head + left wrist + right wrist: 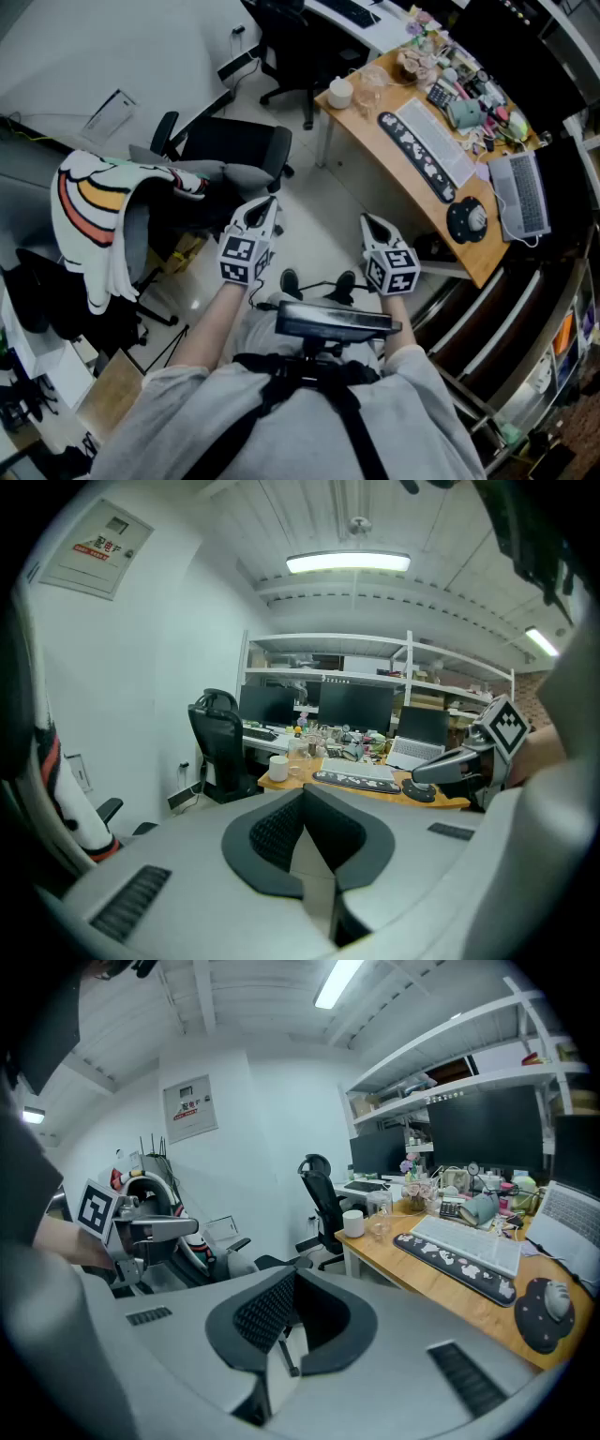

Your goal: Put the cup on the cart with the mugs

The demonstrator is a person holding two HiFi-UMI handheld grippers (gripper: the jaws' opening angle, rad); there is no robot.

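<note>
White cup (339, 92): stood upright on the end corner of the desk (372, 133), well ahead of left gripper (267, 202) and right gripper (368, 220), both closed on nothing, neither clearly nearer.

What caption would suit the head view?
Left gripper and right gripper, both empty, hover near a desk holding a white cup.

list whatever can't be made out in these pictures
- Cart with mugs: in no view, so its place is unknown.
- White cup on the desk corner: too small in every view to show a handle or contents.
- Clutter at the desk's far end: head view, too small to name piece by piece.
- Wall notice: left gripper view, print too small to read.
</note>
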